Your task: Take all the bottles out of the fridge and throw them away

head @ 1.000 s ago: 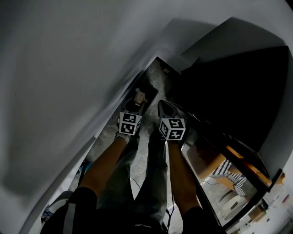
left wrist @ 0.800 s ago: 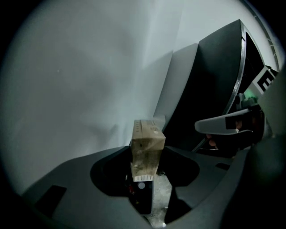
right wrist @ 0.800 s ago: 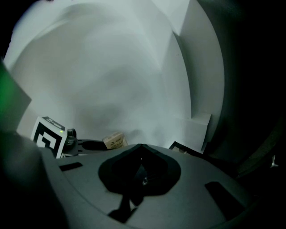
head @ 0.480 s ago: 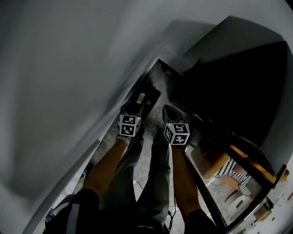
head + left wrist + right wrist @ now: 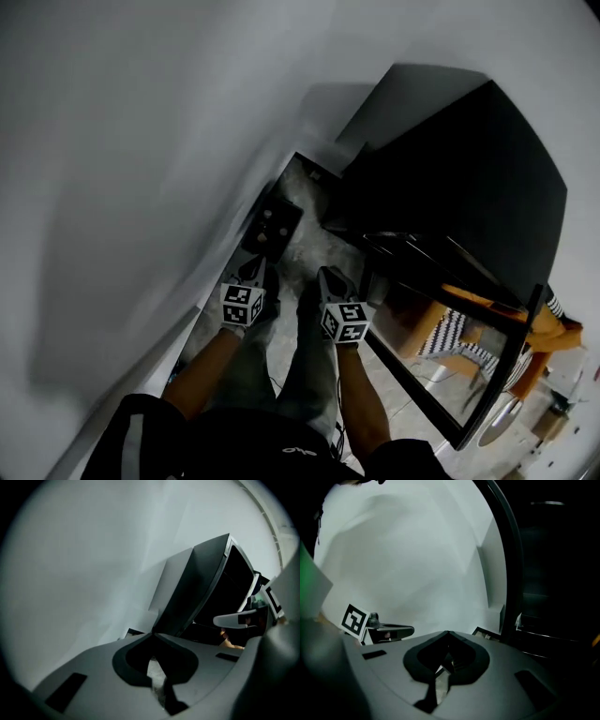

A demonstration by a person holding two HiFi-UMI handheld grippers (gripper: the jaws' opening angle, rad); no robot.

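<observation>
In the head view both grippers hang side by side over my legs. My left gripper [image 5: 259,274] is shut; its jaws have just been closing and nothing is between them, the tips meeting in the left gripper view [image 5: 152,633]. My right gripper [image 5: 330,276] is shut and empty too, its tips together in the right gripper view [image 5: 447,632]. A black bin [image 5: 272,223] stands on the floor against the white wall, just beyond both grippers. The dark fridge [image 5: 450,178] rises to the right. No bottle shows in any view.
A white wall [image 5: 141,141] closes the left side. A dark-framed glass panel [image 5: 422,361] slants along my right leg and reflects an orange chair. Between wall and fridge lies a narrow strip of grey floor [image 5: 305,246]. A dark fridge side [image 5: 197,588] fills the left gripper view's right half.
Both grippers have drawn back from the bin toward my body and risen. The pale thing seen at the bin's mouth earlier no longer shows. The head view has swung.
</observation>
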